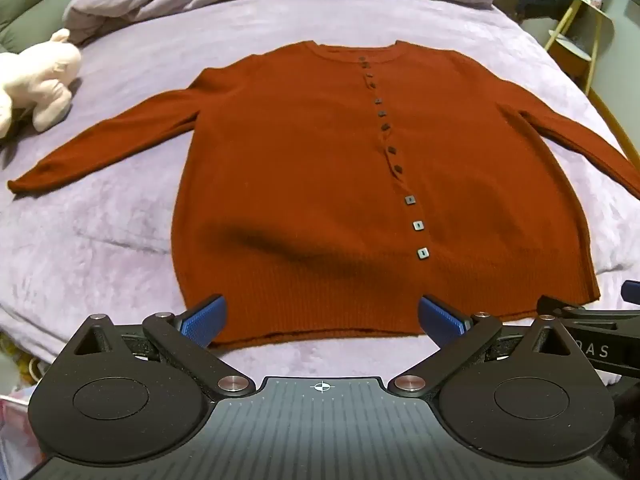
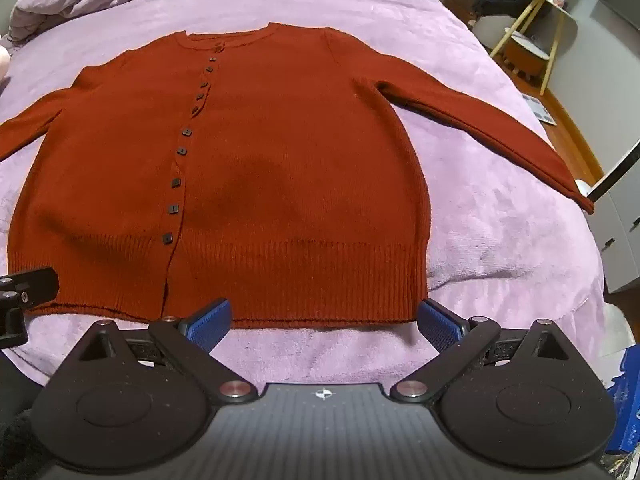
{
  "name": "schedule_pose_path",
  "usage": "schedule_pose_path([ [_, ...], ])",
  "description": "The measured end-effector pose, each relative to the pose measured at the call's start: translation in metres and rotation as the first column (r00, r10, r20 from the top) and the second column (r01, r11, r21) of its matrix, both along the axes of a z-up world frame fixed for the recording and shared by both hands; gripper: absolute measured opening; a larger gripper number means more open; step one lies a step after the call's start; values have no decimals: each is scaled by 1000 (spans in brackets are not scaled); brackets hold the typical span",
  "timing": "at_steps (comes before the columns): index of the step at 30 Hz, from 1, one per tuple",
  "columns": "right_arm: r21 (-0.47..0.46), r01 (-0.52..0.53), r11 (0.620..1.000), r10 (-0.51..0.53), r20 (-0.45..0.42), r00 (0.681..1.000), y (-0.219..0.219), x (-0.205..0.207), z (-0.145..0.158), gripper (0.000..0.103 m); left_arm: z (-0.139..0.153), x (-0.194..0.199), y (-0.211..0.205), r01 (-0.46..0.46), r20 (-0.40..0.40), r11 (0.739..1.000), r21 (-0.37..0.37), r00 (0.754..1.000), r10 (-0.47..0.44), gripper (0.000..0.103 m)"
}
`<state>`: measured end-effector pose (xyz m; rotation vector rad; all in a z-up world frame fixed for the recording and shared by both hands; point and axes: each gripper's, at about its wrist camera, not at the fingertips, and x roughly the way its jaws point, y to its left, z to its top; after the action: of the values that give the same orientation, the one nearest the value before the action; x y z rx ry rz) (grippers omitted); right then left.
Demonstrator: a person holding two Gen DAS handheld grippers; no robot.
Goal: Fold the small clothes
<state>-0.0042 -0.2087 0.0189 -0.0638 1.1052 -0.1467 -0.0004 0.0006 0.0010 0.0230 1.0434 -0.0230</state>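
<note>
Only the letters "DAS" read on the right tool (image 1: 596, 350).

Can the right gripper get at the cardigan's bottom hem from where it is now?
Probably yes. The right gripper hangs open just short of the cardigan, whose ribbed hem lies flat on the bedspread with nothing between.

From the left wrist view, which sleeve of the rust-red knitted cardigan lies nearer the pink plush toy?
The sleeve stretched toward the picture's left edge; its cuff ends just below the pink plush toy. The other sleeve runs off right.
</note>
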Motion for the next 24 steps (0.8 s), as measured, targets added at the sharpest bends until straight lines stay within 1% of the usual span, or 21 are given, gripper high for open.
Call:
schedule_pose_path([
  [3,-7,1,1000,-1,5,1000,1,0,0,99,1,-1,2,-8,9,1000,-12,1000,8,103],
  [4,-6,2,1000,-2,4,1000,1,1,0,99,0,-1,4,-3,1,1000,-1,1000,3,103],
  [9,-5,-2,1000,2,6,1000,1,2,2,99,0,-2,8,-9,-4,1000,-9,1000,9,103],
  [10,-6,-3,1000,3,6,1000,0,2,1,99,1,-1,3,-10,-7,1000,-4,1000,10,103],
  [13,-5,-6,1000,6,6,1000,0,1,5,99,2,-1,3,-10,-9,1000,-4,1000,10,103],
  [24,-11,-6,1000,6,15,1000,2,-1,5,99,2,-1,3,-14,-9,1000,-4,1000,14,103],
])
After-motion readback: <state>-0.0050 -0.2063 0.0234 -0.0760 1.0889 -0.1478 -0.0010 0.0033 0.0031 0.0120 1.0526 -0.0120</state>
